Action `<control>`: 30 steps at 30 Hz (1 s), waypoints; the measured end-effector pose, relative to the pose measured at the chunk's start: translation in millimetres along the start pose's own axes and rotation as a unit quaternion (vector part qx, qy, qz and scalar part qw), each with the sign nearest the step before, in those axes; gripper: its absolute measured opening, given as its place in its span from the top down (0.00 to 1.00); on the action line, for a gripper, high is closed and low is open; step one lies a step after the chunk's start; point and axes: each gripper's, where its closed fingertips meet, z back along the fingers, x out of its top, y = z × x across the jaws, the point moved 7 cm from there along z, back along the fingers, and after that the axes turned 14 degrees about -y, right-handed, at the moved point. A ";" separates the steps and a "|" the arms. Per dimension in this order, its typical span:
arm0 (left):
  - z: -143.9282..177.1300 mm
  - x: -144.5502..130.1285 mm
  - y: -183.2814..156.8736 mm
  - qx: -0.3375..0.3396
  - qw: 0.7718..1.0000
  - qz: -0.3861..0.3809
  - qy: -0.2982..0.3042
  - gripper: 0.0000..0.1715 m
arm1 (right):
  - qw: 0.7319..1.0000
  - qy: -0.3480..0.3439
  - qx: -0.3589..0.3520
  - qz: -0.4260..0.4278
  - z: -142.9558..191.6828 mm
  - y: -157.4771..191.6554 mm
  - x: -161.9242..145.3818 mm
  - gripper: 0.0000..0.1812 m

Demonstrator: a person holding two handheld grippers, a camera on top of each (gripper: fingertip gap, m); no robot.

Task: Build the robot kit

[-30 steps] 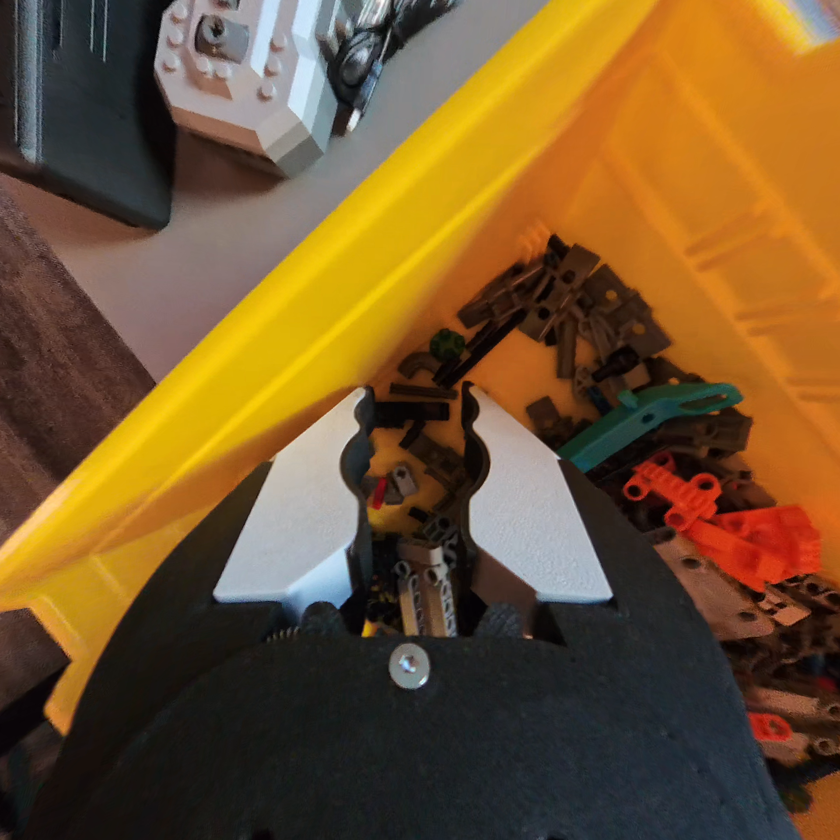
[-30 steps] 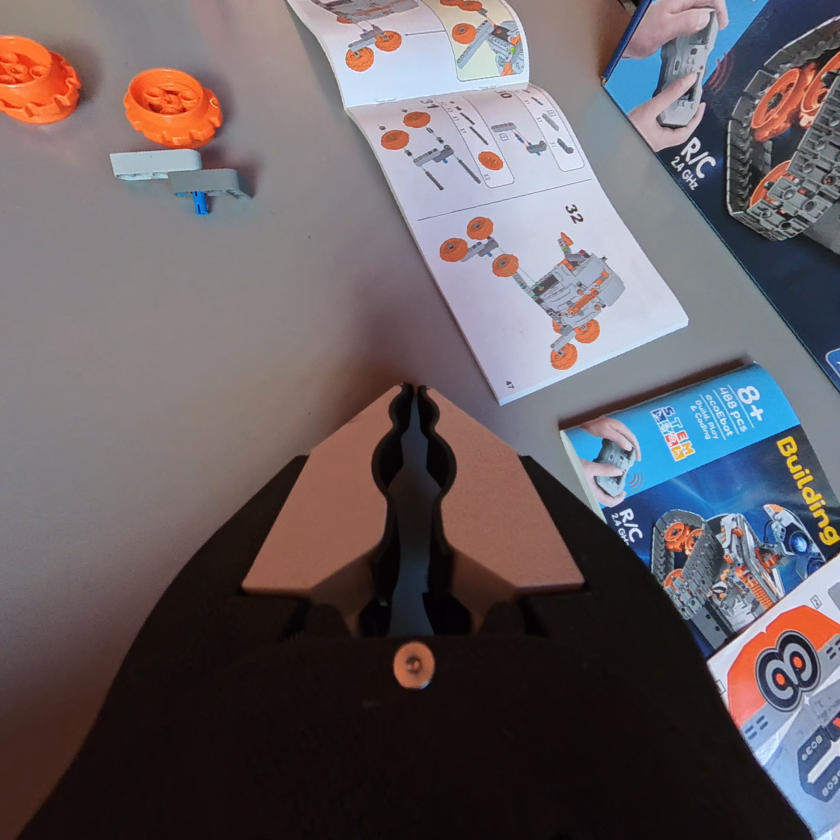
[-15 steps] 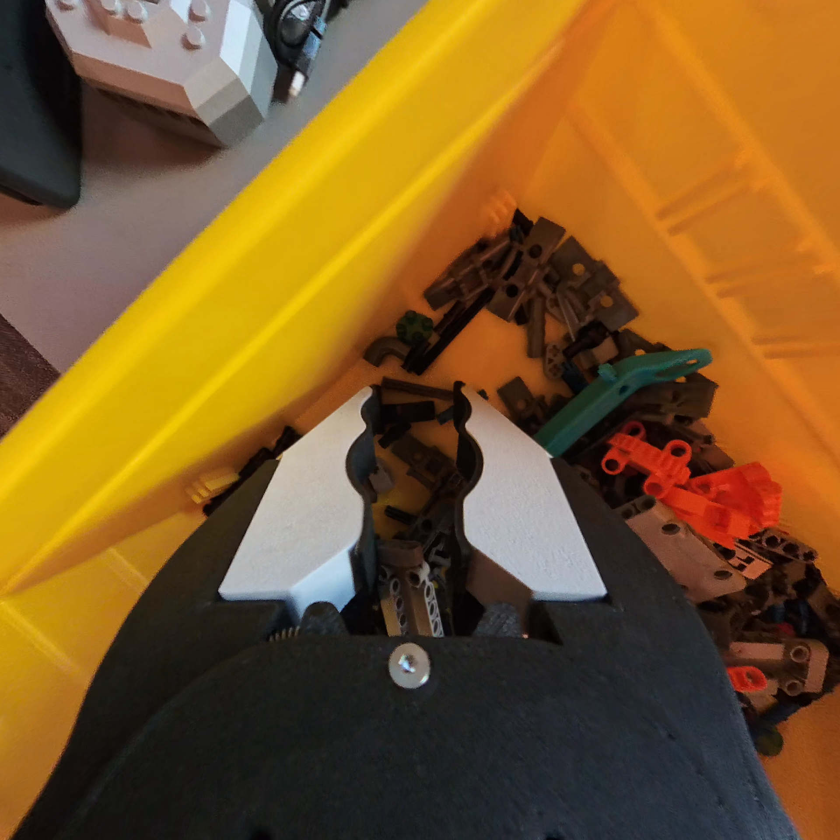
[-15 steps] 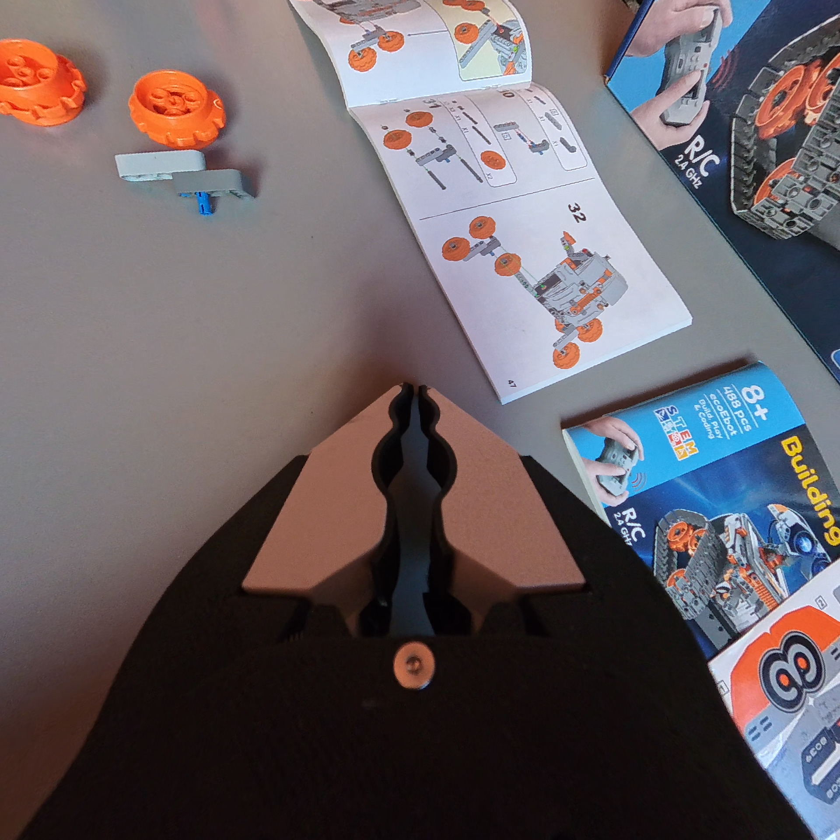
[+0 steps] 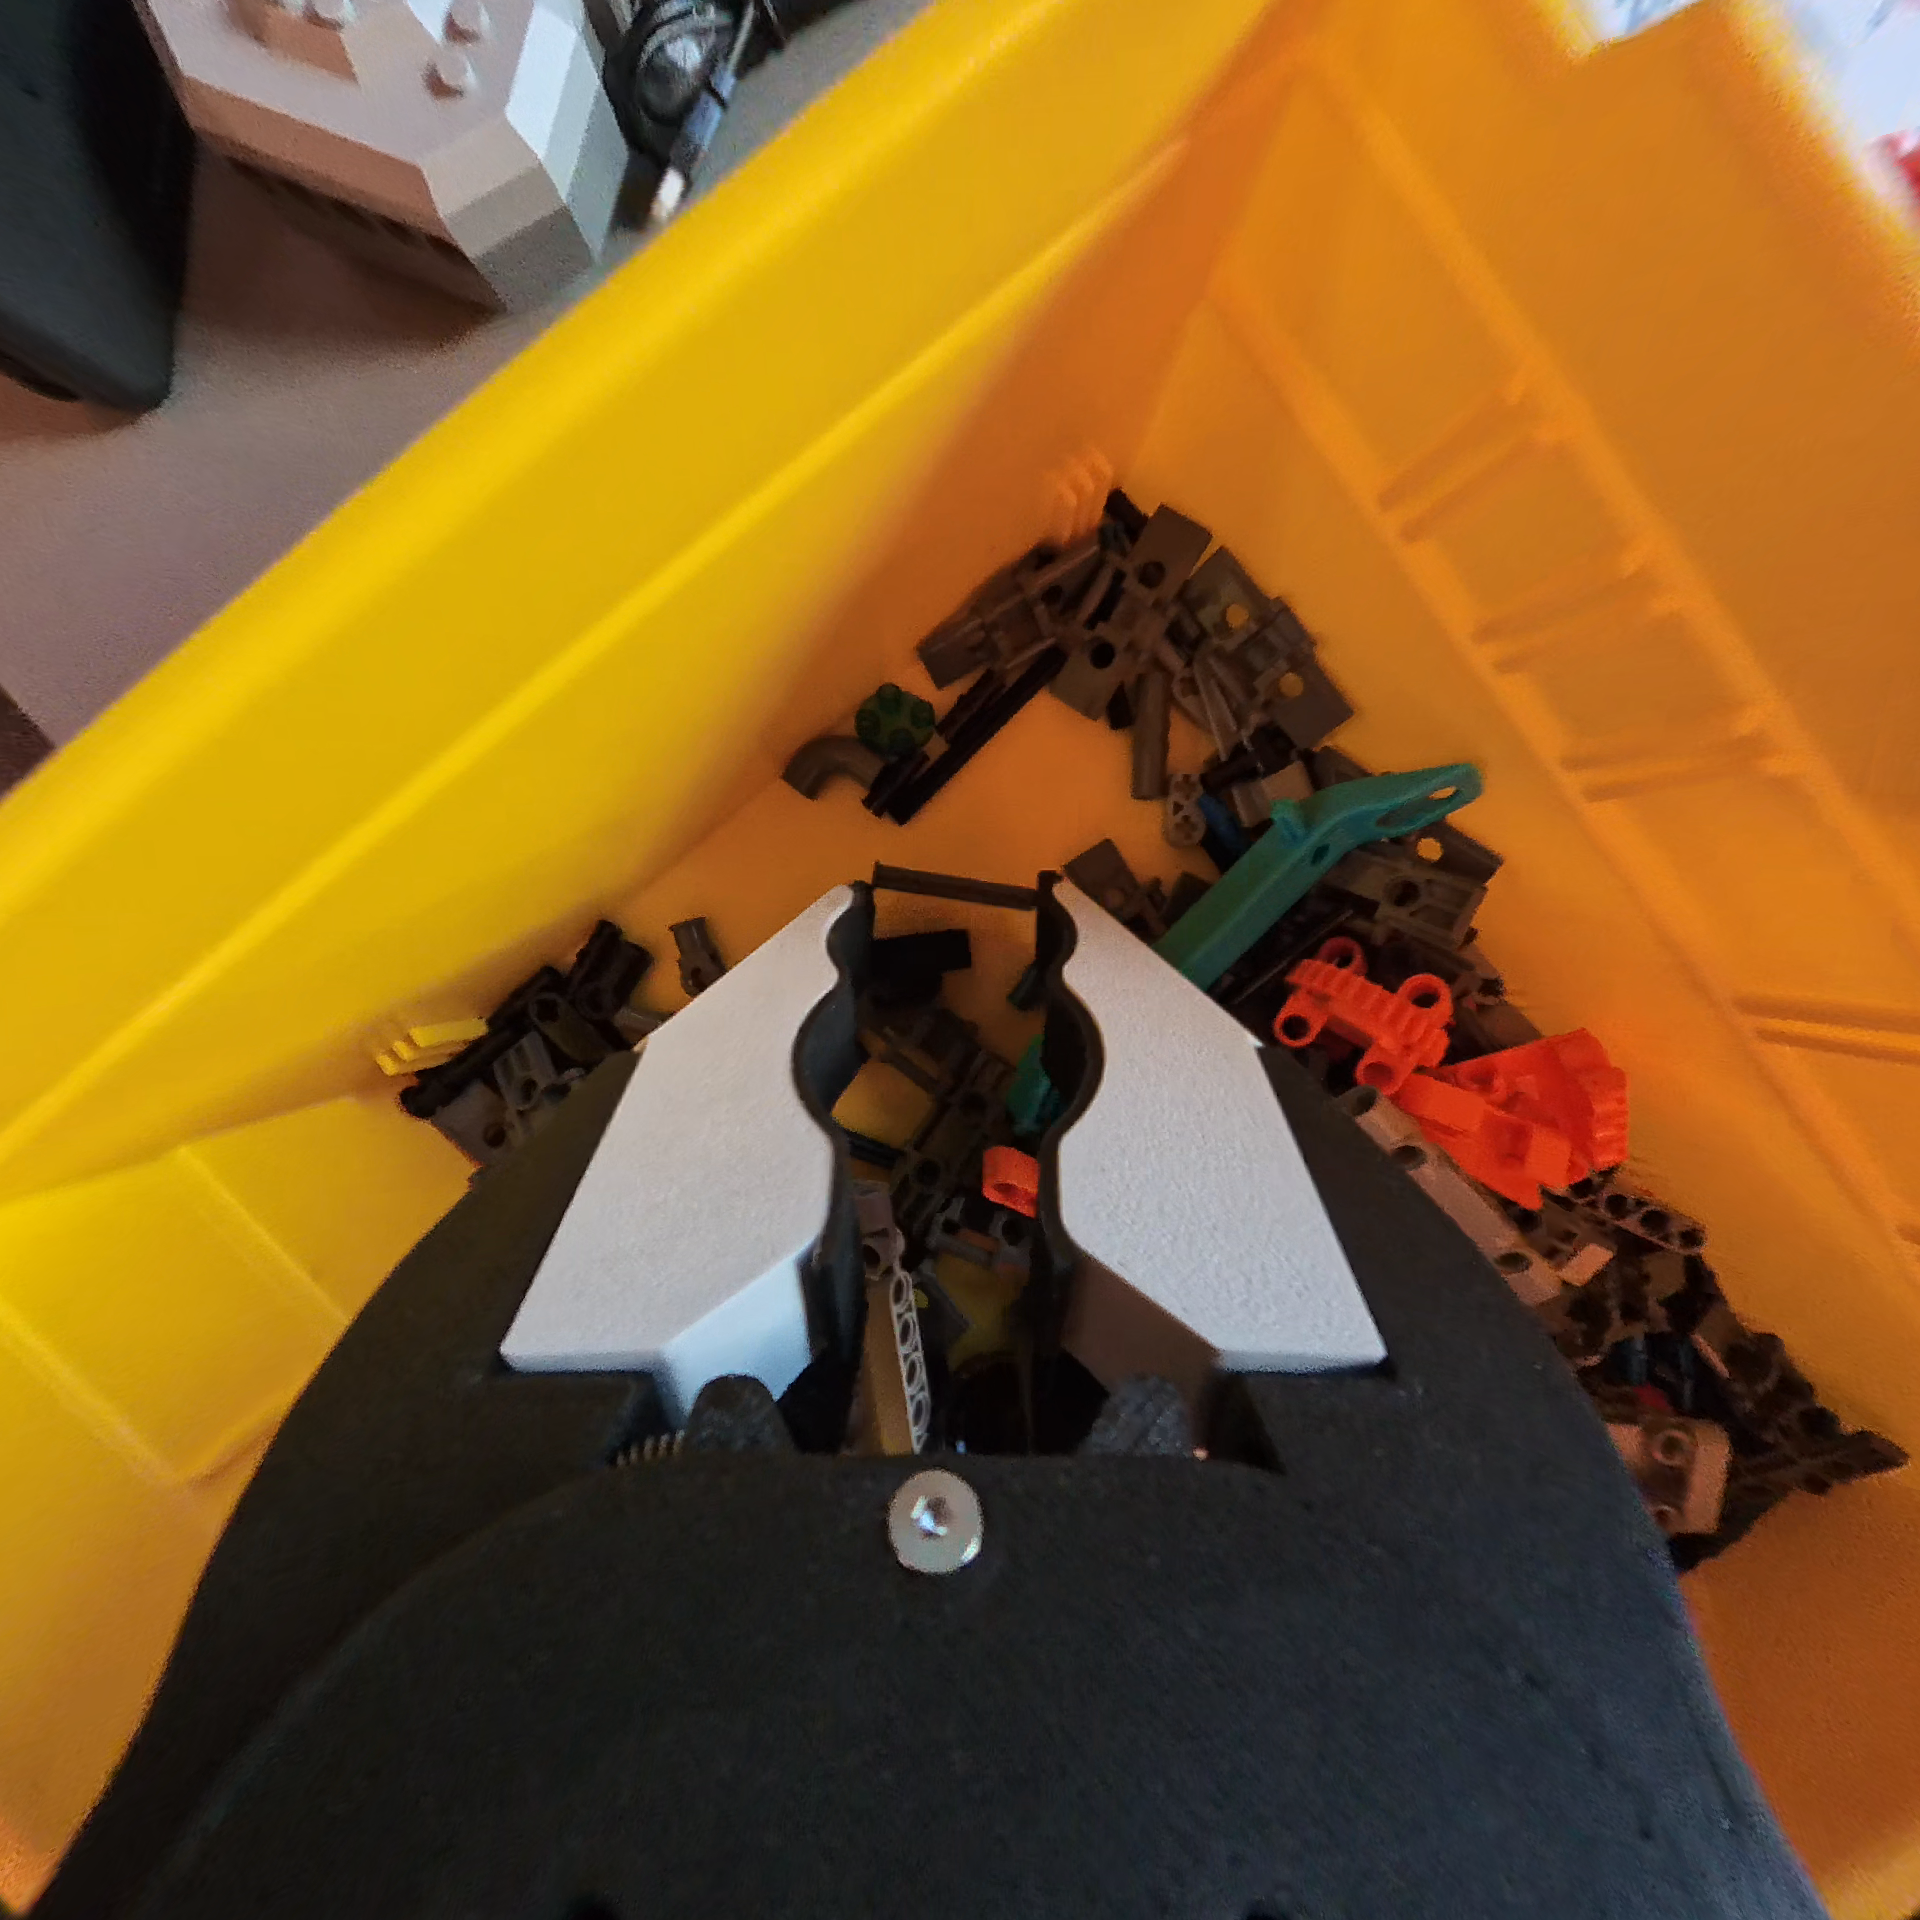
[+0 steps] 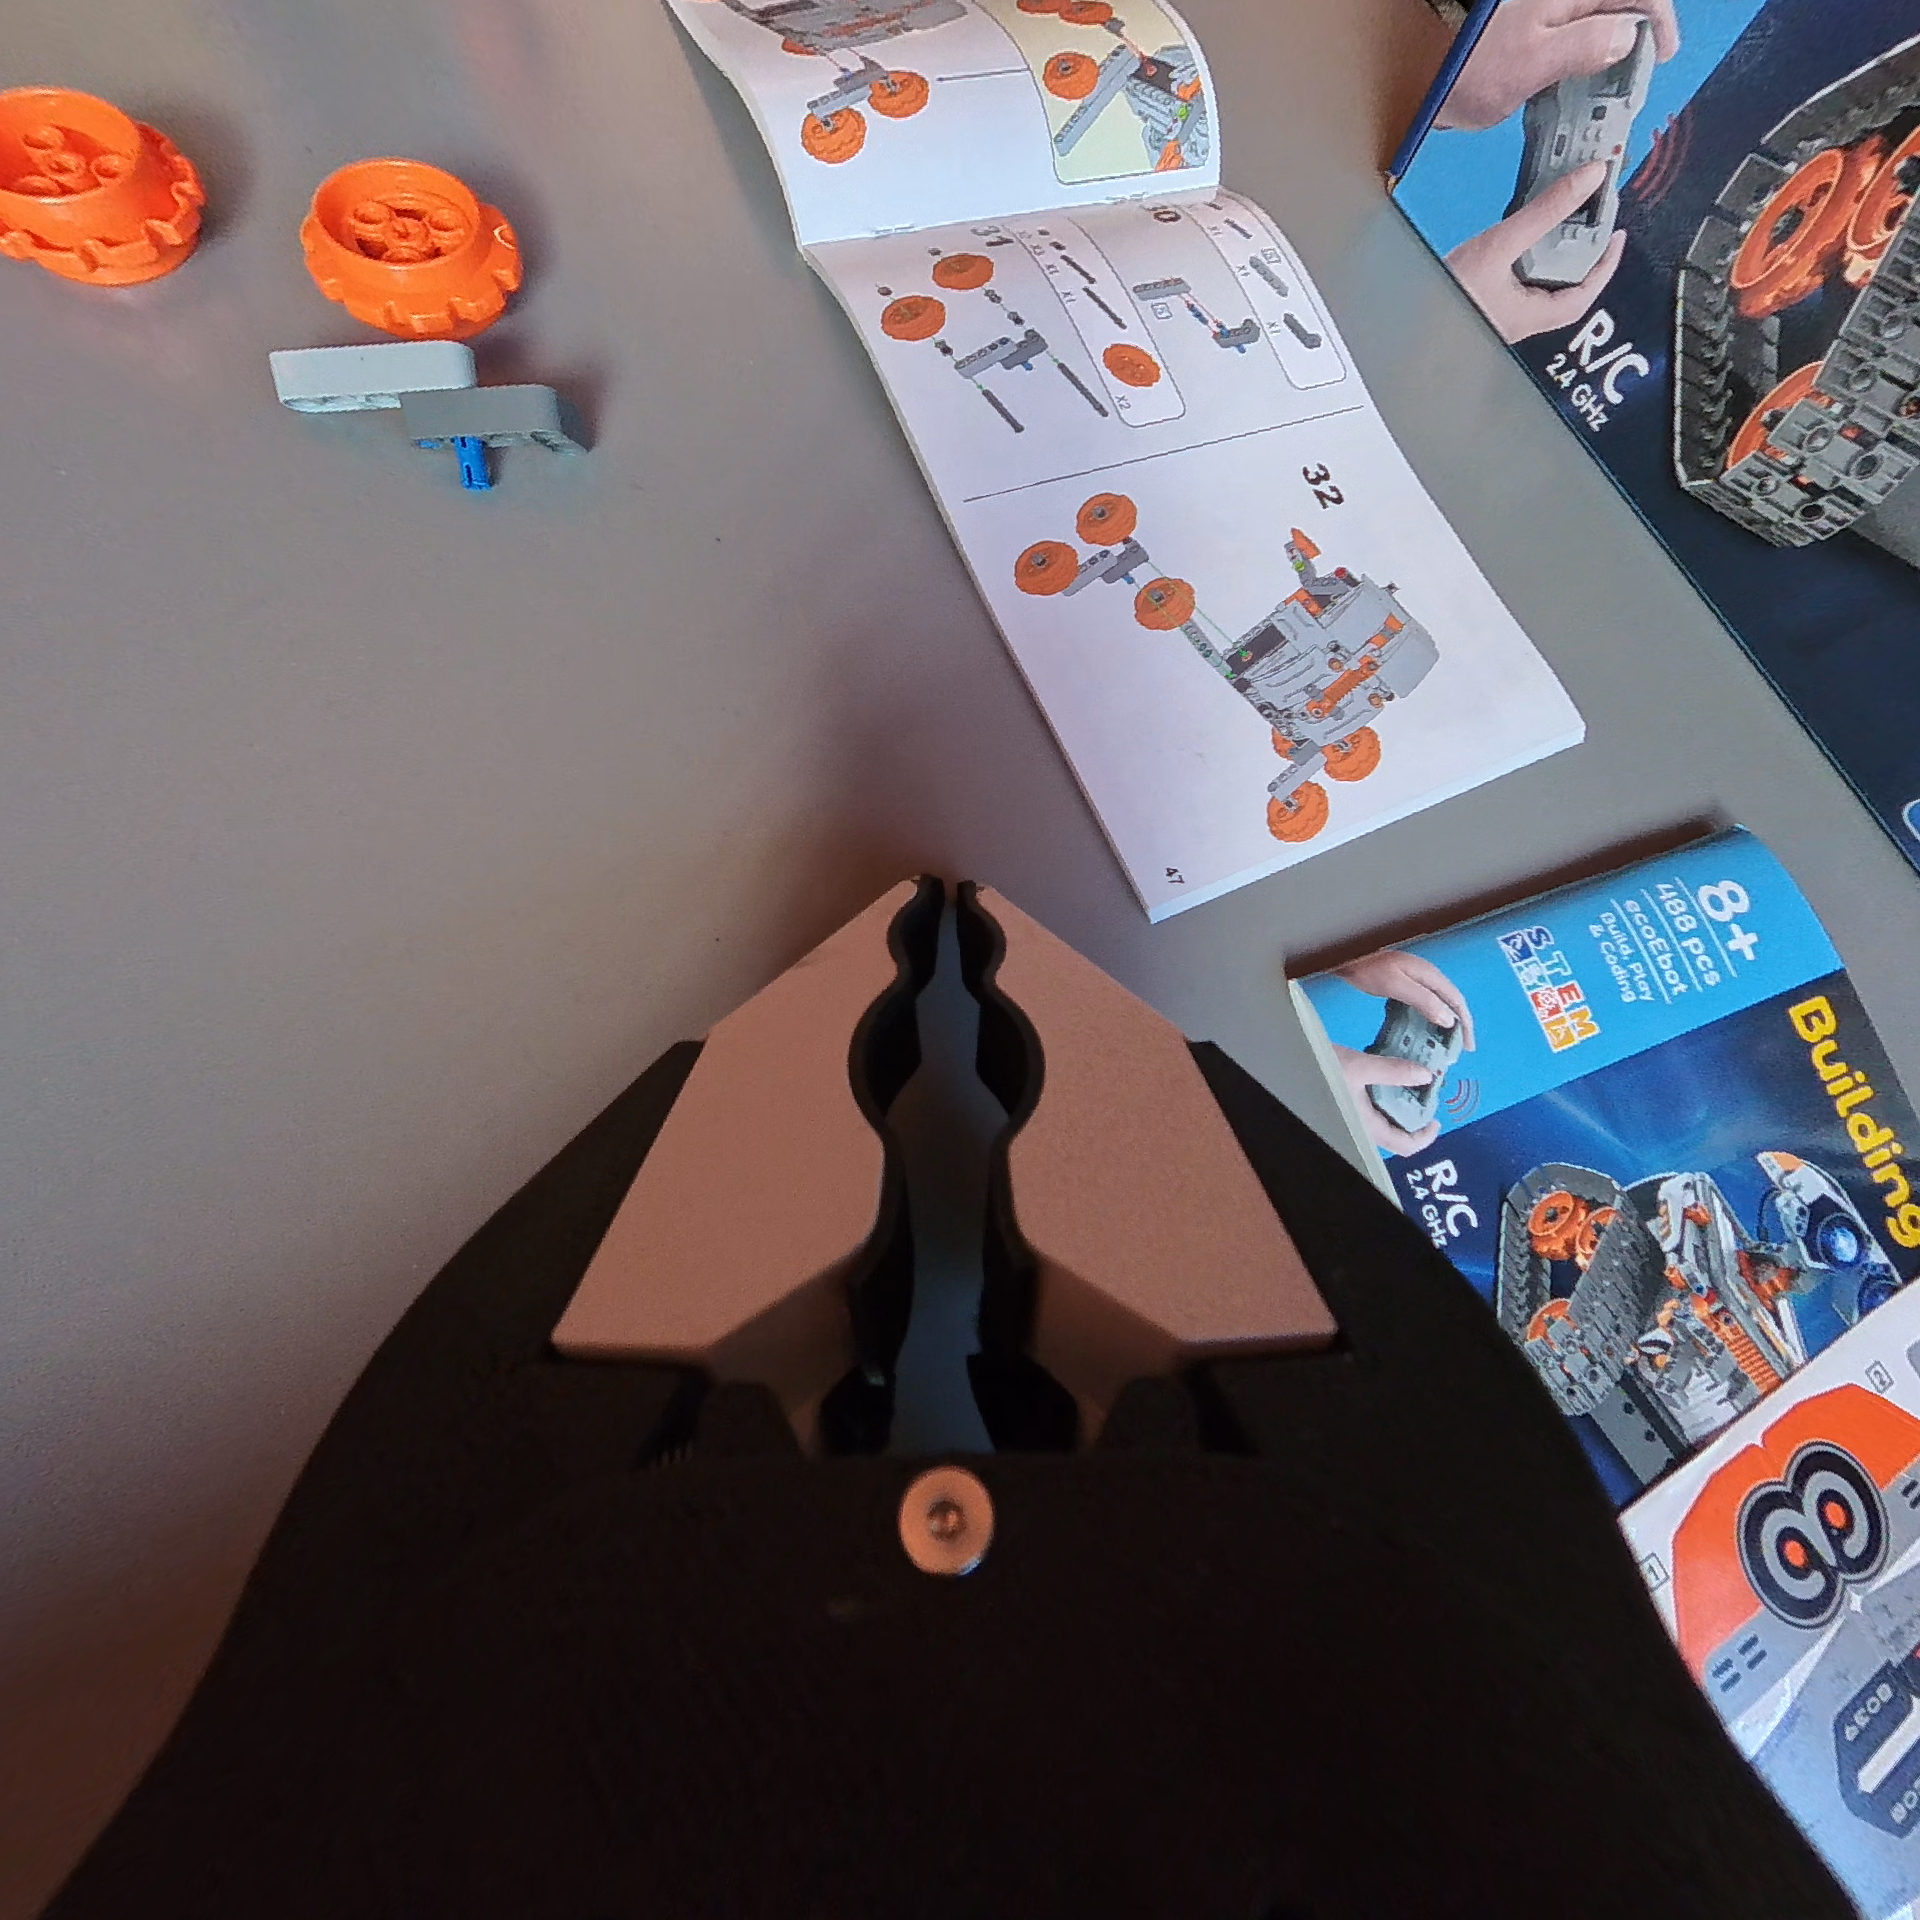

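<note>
Yellow bin [image 5: 644,582], left hand-held gripper [image 5: 954,899] (parted) hiding blurred bricks [image 5: 1132,644]

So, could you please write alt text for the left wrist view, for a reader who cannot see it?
The open left hand-held gripper reaches down into a yellow plastic bin, its fingers just above a heap of small black and grey building pieces. A teal beam and orange parts lie to the right.
</note>
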 end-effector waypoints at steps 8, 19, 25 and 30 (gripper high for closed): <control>63.4 29.7 -62.7 0.001 0.976 -0.104 -0.193 0.83 | 1.000 0.000 0.003 -0.005 0.3 -0.1 0.0 0.98; 106.4 77.0 -225.2 -0.101 0.937 -0.215 -0.256 0.83 | 1.000 0.000 0.003 -0.006 0.3 -0.3 0.0 0.98; 47.3 77.0 -307.0 -0.194 0.941 -0.191 -0.203 0.83 | 1.000 -0.001 0.004 -0.004 0.3 0.1 0.0 0.98; -8.0 64.8 -328.0 -0.136 0.954 -0.223 -0.149 0.83 | 1.000 -0.001 0.008 -0.005 0.4 0.6 0.1 0.98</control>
